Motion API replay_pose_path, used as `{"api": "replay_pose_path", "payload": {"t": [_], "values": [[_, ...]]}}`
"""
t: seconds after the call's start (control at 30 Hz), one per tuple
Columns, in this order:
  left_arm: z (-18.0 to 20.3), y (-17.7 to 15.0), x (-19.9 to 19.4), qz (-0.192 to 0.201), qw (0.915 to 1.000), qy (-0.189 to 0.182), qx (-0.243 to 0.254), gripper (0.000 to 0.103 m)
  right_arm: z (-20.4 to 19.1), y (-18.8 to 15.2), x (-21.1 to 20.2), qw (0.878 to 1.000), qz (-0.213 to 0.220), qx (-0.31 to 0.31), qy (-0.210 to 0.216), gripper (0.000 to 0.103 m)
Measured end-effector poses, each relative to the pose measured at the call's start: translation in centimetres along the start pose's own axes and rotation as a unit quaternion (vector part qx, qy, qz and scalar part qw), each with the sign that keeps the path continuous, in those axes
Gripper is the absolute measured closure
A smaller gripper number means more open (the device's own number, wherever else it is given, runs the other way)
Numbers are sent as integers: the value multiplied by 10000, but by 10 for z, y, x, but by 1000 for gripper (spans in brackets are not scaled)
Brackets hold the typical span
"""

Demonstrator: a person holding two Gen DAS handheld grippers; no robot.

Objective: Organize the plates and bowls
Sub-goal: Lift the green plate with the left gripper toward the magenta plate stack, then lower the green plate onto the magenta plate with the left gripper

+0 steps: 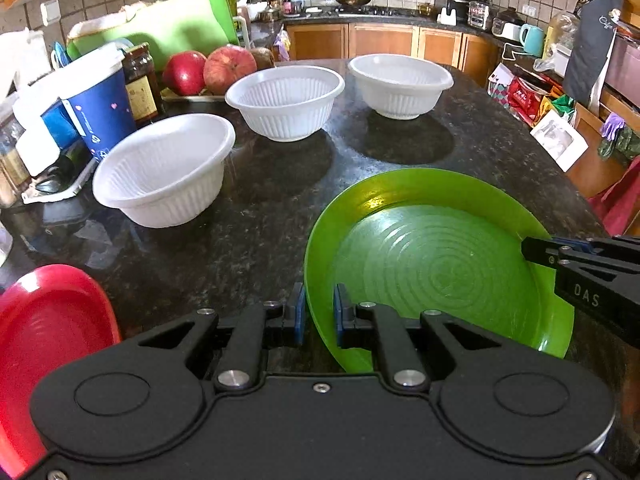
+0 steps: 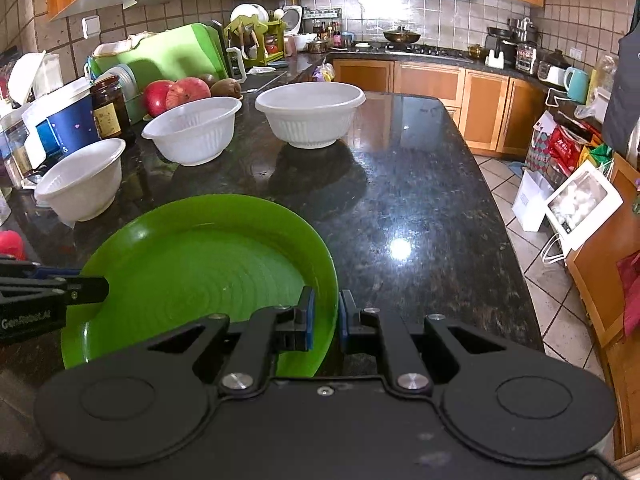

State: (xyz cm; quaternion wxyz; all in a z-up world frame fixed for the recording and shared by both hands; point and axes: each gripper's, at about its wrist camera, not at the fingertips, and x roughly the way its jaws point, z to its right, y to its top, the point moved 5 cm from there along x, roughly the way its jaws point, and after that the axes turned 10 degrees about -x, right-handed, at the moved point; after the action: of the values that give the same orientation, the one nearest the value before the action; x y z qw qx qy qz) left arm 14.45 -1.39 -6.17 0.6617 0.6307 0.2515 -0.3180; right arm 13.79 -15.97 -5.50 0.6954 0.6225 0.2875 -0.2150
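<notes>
A green plate [image 1: 432,264] lies tilted over the dark stone counter [image 1: 256,220], held at both sides. My left gripper [image 1: 320,312] is shut on its left rim. My right gripper [image 2: 326,318] is shut on its right rim [image 2: 326,280] and also shows in the left wrist view [image 1: 536,250]. Three white ribbed bowls stand behind: near left [image 1: 164,168], middle [image 1: 285,102], far right [image 1: 400,84]. A red plate [image 1: 44,344] lies at the lower left. In the right wrist view the bowls show at left [image 2: 82,178], middle [image 2: 192,128] and back [image 2: 310,112].
Along the counter's left edge stand a blue paper cup [image 1: 100,108], a brown jar [image 1: 140,84], apples [image 1: 228,68] and a green cutting board [image 1: 168,28]. The counter's right edge [image 2: 500,208] drops to a tiled floor with bags and boxes [image 2: 560,200].
</notes>
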Motion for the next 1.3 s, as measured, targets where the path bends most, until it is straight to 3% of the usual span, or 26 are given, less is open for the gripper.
{"api": "replay_pose_path", "payload": {"t": [0.63, 1.3], "values": [[-42, -11, -42, 257, 9995, -158, 78, 85, -52, -2, -45, 9990, 288, -131, -304, 89], [-175, -17, -94, 604, 9978, 287, -48, 84, -198, 17, -75, 9977, 556, -369, 85, 89]]}}
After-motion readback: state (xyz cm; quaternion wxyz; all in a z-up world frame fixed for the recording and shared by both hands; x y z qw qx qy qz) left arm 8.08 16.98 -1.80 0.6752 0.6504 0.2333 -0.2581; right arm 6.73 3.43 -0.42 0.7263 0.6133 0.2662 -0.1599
